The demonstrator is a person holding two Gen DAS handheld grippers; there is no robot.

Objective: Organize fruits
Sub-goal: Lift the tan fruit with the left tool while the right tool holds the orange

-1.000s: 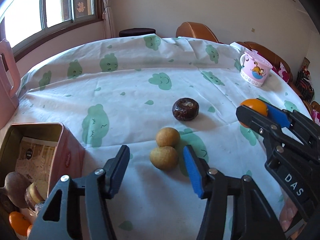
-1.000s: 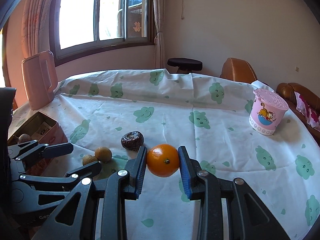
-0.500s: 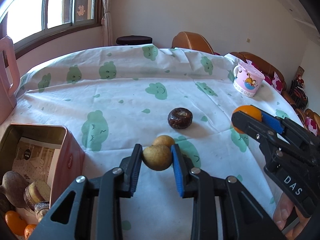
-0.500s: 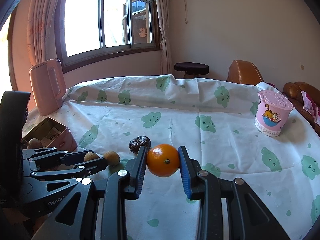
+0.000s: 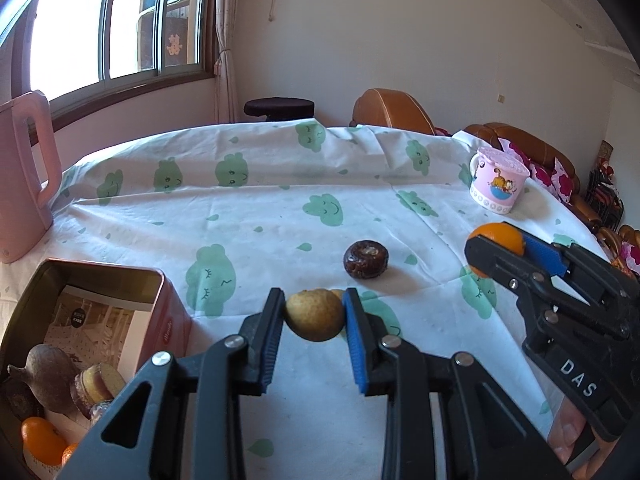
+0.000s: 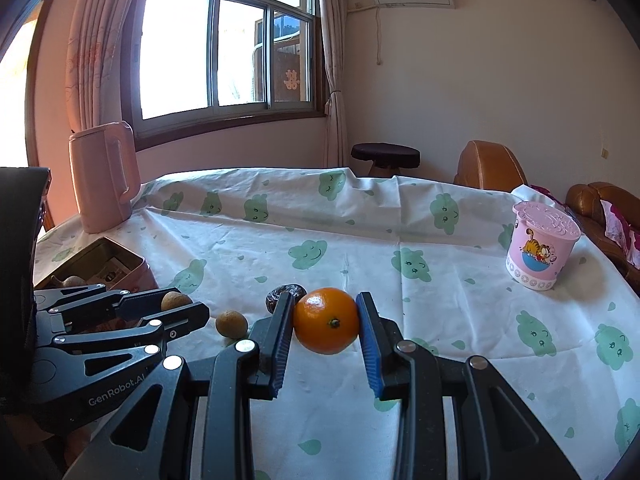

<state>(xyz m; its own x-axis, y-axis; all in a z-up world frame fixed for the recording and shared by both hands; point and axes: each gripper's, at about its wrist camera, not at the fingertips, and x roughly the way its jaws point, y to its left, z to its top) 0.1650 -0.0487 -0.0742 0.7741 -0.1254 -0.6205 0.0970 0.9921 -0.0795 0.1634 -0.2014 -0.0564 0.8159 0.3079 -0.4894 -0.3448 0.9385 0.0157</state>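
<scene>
Since a second ago the left gripper (image 5: 315, 315) has gone from jaws spread above two tan fruits to jaws clamped on the nearer tan fruit (image 5: 314, 314), now raised a little off the bench (image 5: 260, 216). Just behind those jaws a sliver of the second tan fruit (image 6: 231, 323) peeks out, lying on the cloud-print cloth; beyond it sits the dark wrinkled fruit (image 5: 365, 259), apart from both. Left of and below the left jaws stands the open pink tin (image 5: 100, 280), holding a brown fruit, cake slices and small oranges at its near end. The right gripper (image 6: 326, 321) has its jaws pressed on either side of the orange (image 6: 326, 320), held above the cloth, as it was before; from the left wrist view it shows off to the right of the left jaws. Farther out, right of both jaws, stands the pink cartoon cup (image 6: 540, 250), and far left the pink jug (image 6: 104, 176).
</scene>
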